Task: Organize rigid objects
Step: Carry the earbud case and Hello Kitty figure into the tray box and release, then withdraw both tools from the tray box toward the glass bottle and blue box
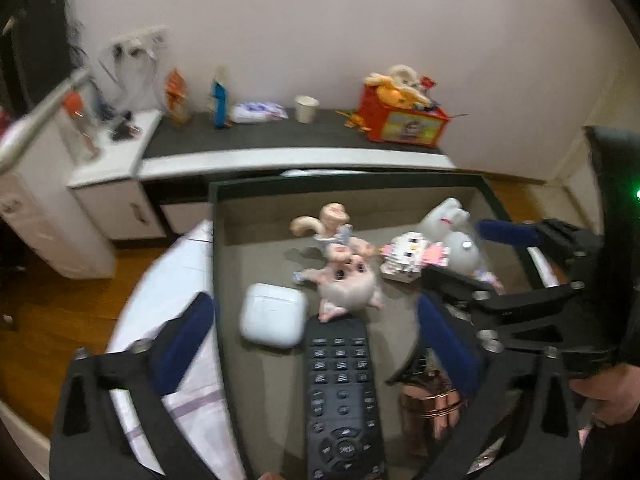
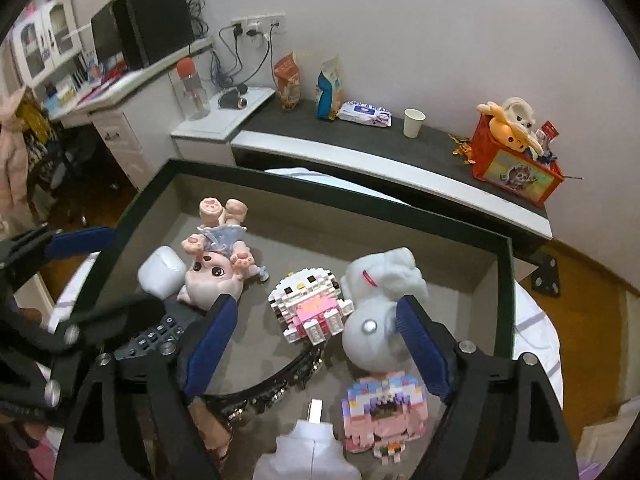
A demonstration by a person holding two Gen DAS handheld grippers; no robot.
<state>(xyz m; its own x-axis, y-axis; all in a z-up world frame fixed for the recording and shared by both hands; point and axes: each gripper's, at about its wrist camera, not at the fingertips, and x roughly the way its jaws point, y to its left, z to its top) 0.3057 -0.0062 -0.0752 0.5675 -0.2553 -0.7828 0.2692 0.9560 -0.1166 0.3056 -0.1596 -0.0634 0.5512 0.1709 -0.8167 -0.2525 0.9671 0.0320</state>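
A lived-in room of a home, likely a bedroom or study: a low dark-topped ledge [image 2: 360, 136] along the pale wall carries snack bags [image 2: 288, 80], a pack of wet wipes [image 2: 364, 113], a paper cup [image 2: 413, 122] and, at its right end, an orange toy box [image 2: 516, 168] stuffed with plush animals. White cabinets [image 2: 116, 136], a wall socket strip [image 2: 258, 24] with plugged cables, a monitor [image 2: 106, 36] on a desk and wooden flooring [image 2: 580, 280] complete the scene.

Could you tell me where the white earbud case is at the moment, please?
The earbud case lies in the tray, left of centre in the left wrist view, touching the top left corner of the remote control and beside the pink doll.
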